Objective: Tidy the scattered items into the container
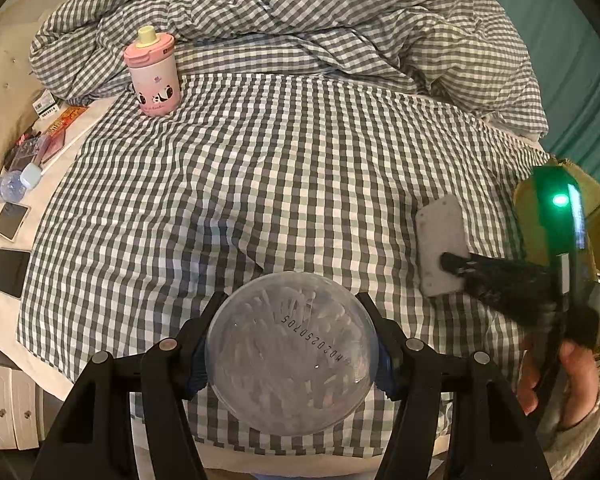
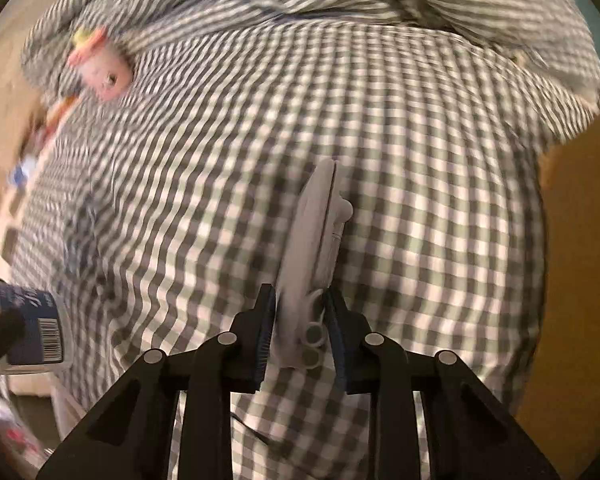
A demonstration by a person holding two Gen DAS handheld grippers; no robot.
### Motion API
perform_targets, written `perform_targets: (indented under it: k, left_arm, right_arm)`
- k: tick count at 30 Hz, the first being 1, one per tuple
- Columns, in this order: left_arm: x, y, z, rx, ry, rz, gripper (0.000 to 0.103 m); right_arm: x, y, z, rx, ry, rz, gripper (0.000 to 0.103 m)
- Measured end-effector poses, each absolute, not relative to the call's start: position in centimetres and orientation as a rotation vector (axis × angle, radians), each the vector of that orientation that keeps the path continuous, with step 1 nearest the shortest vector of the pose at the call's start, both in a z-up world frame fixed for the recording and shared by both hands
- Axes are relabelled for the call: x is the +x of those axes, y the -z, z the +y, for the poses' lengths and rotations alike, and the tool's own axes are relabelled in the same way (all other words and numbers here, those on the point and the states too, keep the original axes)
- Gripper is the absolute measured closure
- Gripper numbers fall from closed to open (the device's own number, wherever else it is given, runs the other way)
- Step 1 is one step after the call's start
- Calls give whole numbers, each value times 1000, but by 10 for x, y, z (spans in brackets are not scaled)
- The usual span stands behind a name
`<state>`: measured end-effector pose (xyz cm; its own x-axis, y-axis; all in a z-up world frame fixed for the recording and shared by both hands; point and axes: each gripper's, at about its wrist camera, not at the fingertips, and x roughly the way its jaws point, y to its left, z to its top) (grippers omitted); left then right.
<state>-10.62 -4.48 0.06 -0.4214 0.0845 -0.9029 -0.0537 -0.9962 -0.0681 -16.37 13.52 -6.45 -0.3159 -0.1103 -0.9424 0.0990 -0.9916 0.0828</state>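
Observation:
My left gripper (image 1: 290, 344) is shut on a clear round tub of cotton swabs (image 1: 292, 352), held above the checked bedspread. My right gripper (image 2: 300, 324) is shut on a flat grey case (image 2: 314, 248), held edge-on above the bed; it also shows in the left wrist view (image 1: 440, 240), pinched by the right gripper's black fingers (image 1: 460, 264). A pink bottle with a yellow cap (image 1: 154, 76) stands on the bed at the far left, blurred in the right wrist view (image 2: 98, 64). A brown cardboard box (image 2: 580, 280) is at the right edge.
A rumpled checked duvet (image 1: 300, 12) lies across the far side. On the left edge of the bed lie a water bottle (image 1: 8, 186), two phones (image 1: 10, 272), small packets and a notebook (image 1: 60, 128). The right wrist view is motion-blurred.

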Motion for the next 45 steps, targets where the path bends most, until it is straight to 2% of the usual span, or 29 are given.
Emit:
perform_targets:
  k: [3,6,8,16,27,35,45]
  left_arm:
    - [-106,1,-46,-1650,-2579,-46,39]
    - [-107,2,-51,-1659,-2583,-55,39]
    - [-108,1,-53,-1661,-2586,-61,39]
    - [-113,2,-59,-1666,-2595,-69,39]
    - [-114,-18,-50,-1570,-2637,-76,39]
    - [-110,-36,-23,-1530,-2633,-27,39]
    - [-105,-118,101,-1236,-2503,87,39]
  right_arm:
    - [-174,72,126,1779,2485,75,73]
    - [-188,90,130,1844,2395,-54,73]
    - [-193,104,126,1890,2358,-63,74]
    - [-182,92,110,1836,2476,78,78]
    - [-145,19,116,1749,2532,48,78]
    - [-120,-14,134,1711,2543,-28,78]
    - [-61,-114,231,1505,2825,-127,78]
